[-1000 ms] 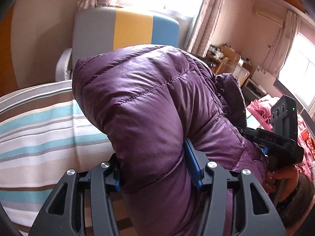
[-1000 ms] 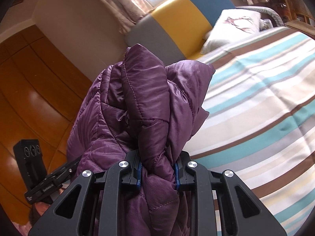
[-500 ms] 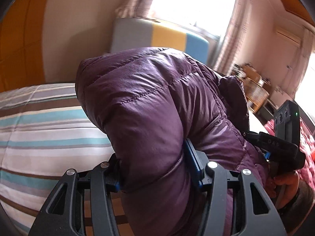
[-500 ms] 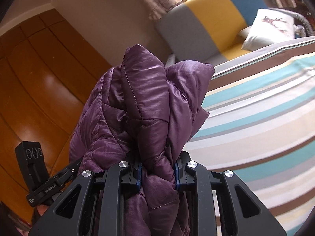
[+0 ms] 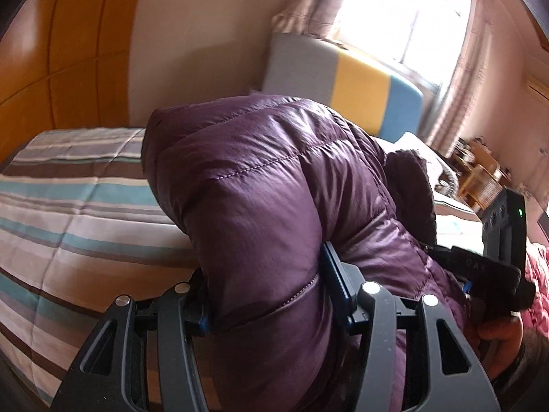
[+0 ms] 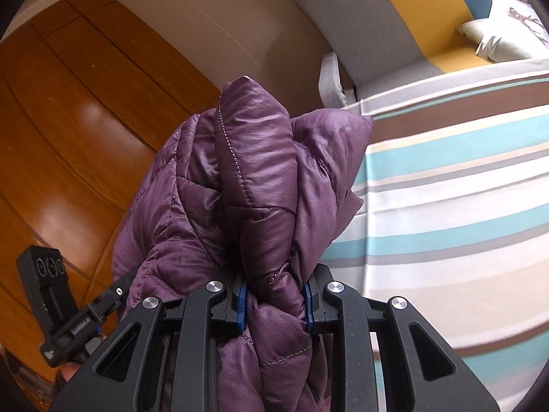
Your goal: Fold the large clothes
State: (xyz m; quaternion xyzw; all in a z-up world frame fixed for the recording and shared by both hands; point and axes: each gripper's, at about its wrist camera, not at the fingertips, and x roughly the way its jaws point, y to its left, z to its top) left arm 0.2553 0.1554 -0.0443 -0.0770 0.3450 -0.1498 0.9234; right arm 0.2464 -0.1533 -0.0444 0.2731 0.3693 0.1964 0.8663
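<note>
Over the last second both views have swung across the room while the grips themselves look unchanged. In the left wrist view the wooden wall panelling [image 5: 68,51] now fills the upper left, where a moment ago the grey, yellow and blue headboard [image 5: 343,86] sat above the garment; in the right wrist view the pillow [image 6: 507,31] has slid toward the upper right edge and more panelling shows. The purple puffer jacket [image 5: 274,199] keeps the same bunched shape between the pads throughout. My reading is that the person is carrying the jacket, held in both grippers, sideways over the bed, probably to lay it down for a fold; no fold is set yet.

The left gripper [image 5: 267,288] is clamped on a thick quilted roll of the jacket, its blue pads pressed into the padding on both sides, so the jaws stand fairly wide around the bulk. The jacket rises forward and up from that gripper and hides much of the striped bedspread [image 5: 68,213] behind it. The right gripper [image 6: 274,302] is closed tight on a narrower gathered bundle of the same jacket, which stands up from its pads as several puffy folds. Whether any of the jacket touches the bed I cannot tell. Each gripper shows in the other's view, near the jacket's edge.
</note>
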